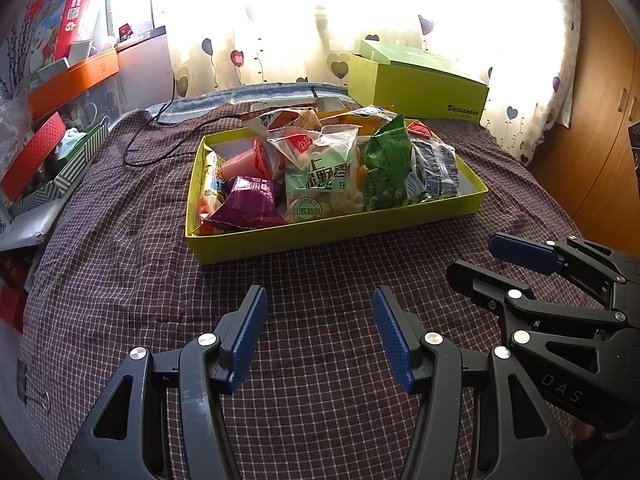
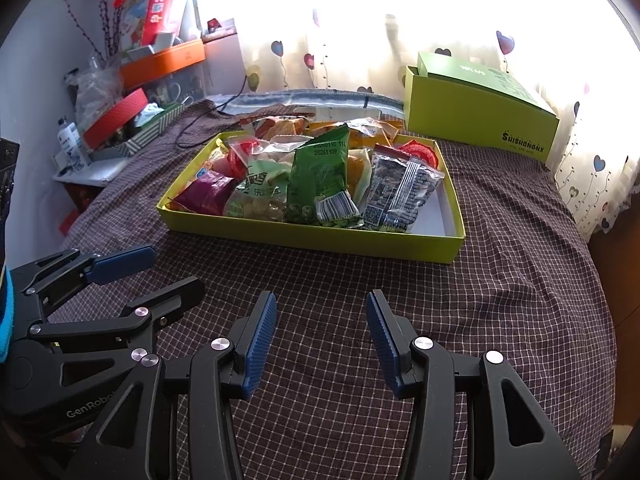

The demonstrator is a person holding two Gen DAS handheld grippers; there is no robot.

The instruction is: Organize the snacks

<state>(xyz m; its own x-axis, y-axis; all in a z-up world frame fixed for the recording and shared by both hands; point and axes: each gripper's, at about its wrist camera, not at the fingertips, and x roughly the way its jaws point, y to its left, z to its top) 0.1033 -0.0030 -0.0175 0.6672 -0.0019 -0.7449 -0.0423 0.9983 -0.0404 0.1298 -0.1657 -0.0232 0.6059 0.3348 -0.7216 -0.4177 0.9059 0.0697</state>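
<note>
A shallow lime-green box tray (image 1: 320,236) (image 2: 360,242) sits on the checked cloth, filled with snack packets: a purple packet (image 1: 248,202) (image 2: 206,196), a green packet (image 1: 388,160) (image 2: 318,176), a clear packet with green label (image 1: 316,176) (image 2: 260,188), a dark printed packet (image 1: 434,164) (image 2: 400,188). My left gripper (image 1: 320,316) is open and empty, hovering over the cloth in front of the tray. My right gripper (image 2: 322,320) is open and empty beside it; it also shows in the left wrist view (image 1: 480,256).
A taller lime-green box (image 1: 416,84) (image 2: 480,116) stands behind the tray by the curtain. Cluttered shelves with orange (image 1: 72,80) and red boxes line the left side. A black cable (image 1: 152,136) lies on the cloth at the back left. A wooden cabinet (image 1: 600,120) is at the right.
</note>
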